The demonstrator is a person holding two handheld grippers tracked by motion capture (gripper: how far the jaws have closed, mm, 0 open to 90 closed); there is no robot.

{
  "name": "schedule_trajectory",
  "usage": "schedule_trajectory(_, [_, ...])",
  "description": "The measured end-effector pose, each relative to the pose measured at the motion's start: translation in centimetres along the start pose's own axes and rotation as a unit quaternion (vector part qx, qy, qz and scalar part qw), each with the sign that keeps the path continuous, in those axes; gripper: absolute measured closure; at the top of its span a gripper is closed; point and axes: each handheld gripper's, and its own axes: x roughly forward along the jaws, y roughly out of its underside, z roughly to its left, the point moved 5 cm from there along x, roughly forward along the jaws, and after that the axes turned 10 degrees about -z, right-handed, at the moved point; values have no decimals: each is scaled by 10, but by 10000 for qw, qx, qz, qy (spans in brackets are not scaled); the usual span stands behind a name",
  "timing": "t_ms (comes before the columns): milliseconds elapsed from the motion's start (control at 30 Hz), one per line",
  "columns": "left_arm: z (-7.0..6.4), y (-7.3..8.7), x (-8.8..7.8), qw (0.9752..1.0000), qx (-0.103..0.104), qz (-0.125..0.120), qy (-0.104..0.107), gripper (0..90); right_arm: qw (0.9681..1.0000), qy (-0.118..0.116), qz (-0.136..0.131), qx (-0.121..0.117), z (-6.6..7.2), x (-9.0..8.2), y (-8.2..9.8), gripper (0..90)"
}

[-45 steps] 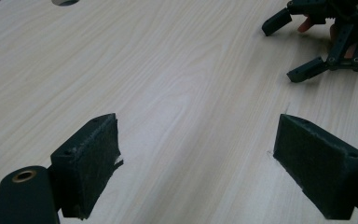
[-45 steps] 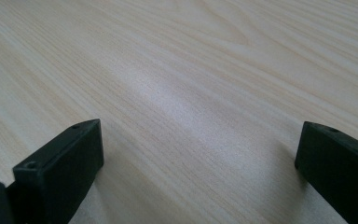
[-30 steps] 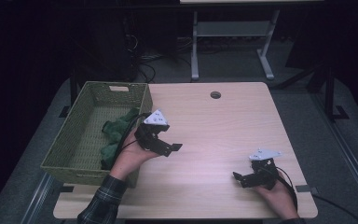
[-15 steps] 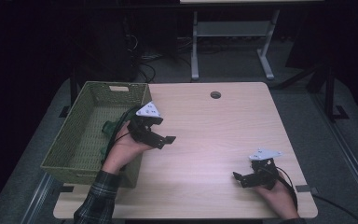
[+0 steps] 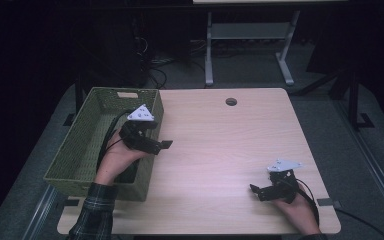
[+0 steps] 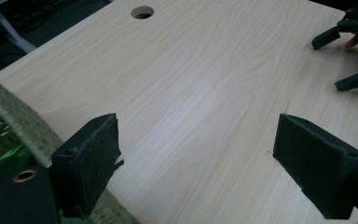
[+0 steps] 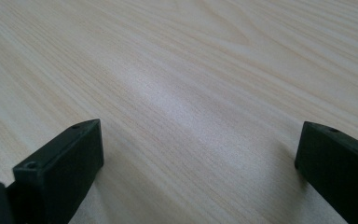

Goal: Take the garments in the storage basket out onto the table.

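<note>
Left gripper (image 5: 166, 145): jaws spread and empty, held over the right-hand wall of the woven olive-green rectangular basket (image 5: 72, 155), pointing out across the table.
Right gripper (image 5: 256, 192): jaws spread, nothing between them, low over the near right of the pale wood-grain tabletop (image 5: 220, 150).
Green cloth (image 6: 0, 164): a bright green fold lies inside the basket, just behind the rim in the left gripper view — apart from both grippers.
Done, as judged: the cloth sits in the basket and neither gripper carries anything.
Left, as judged: little — no other loose item lies on the tabletop; only its round cable hole (image 5: 231, 101) marks the far edge.
</note>
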Motion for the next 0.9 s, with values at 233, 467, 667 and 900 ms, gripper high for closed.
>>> schedule_trajectory(233, [19,8,-20,9995,-27,60,-306,142,10000,-1,2,-1,0,0,0,7])
schedule_trajectory(467, [36,17,-34,9983,-148,71,-565,153,10000,-6,11,-7,0,0,0,7])
schedule_trajectory(667, [47,24,-42,9969,-168,153,-751,177,10000,-2,4,2,0,0,0,7])
schedule_trajectory(900, [65,38,-52,9934,-361,210,-1071,210,10000,-1,2,0,0,0,0,8])
